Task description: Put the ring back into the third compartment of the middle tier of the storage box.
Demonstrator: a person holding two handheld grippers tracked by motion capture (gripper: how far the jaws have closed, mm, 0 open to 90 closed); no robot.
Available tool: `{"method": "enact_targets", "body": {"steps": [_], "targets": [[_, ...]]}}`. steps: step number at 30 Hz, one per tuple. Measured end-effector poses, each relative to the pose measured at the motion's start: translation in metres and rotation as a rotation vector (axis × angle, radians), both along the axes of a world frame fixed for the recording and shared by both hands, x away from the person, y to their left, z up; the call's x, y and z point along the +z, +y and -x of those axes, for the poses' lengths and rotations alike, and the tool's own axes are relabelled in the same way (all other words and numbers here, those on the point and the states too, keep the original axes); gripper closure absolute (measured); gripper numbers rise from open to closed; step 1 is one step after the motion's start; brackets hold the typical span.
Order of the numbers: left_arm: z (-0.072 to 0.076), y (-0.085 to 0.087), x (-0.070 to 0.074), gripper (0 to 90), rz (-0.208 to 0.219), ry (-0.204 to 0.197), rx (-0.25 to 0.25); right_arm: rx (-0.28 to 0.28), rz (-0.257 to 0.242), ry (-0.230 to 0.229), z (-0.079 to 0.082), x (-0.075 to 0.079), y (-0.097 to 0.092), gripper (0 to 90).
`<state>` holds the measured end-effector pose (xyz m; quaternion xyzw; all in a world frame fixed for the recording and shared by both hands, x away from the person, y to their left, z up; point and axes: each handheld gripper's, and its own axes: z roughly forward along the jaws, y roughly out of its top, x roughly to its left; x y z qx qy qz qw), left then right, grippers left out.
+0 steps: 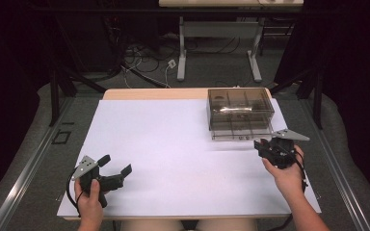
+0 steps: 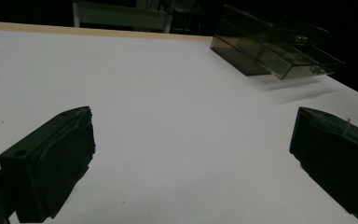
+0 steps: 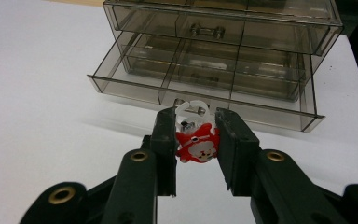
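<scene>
Right claw: clamped on a small red-and-white plastic ring with a cartoon animal face, white band uppermost, face turned toward the camera; held clear of the white desk, just in front of the pulled-out drawer, probably lined up for dropping in. Seen from above at the right edge of the desk, carried by a hand coming in from below. Left claw: jaws wide apart, nothing between them, resting low at the near left corner of the desk, well apart from the cabinet; likely parked while the other side works. Smoky translucent plastic drawer cabinet: far right of the desk, 2 drawer levels visible, each front with a small clear handle. Upper drawer: pushed in, contents not discernible. Lower drawer: drawn out toward the person, split by dividers into what looks like 3 compartments, all apparently empty. Middle compartment nearest the ring, though final destination not determinable. Cabinet also seen tilted in the left gripper view, lower drawer protruding.
</scene>
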<state>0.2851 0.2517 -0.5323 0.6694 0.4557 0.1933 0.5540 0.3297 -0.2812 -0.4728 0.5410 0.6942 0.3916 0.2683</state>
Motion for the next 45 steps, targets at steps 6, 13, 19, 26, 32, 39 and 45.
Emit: {"method": "enact_targets", "body": {"steps": [6,13,19,26,32,39,45], "targets": [[0.000,0.000,0.000,0.4,0.000,0.000,0.000,-0.008,-0.001,0.026,-0.012,-0.001,0.001,69.6],[0.000,0.000,0.000,0.4,0.001,-0.001,-0.003,-0.032,0.001,0.051,-0.030,0.002,-0.002,69.5],[0.000,0.000,0.000,0.4,-0.001,-0.002,-0.001,-0.064,0.007,0.064,-0.043,0.003,-0.006,69.5],[0.000,0.000,0.000,0.3,-0.001,0.000,-0.001,-0.085,0.007,0.078,-0.051,0.003,-0.011,69.5],[0.000,0.000,0.000,0.4,-0.001,0.001,-0.003,-0.108,0.017,0.091,-0.058,0.004,-0.013,69.3],[-0.001,0.000,0.000,0.3,-0.001,0.002,-0.004,-0.130,0.028,0.090,-0.065,0.004,-0.015,69.3],[-0.001,-0.001,0.000,0.3,-0.002,0.002,-0.004,-0.151,0.024,0.096,-0.072,0.002,-0.016,69.3]]}}
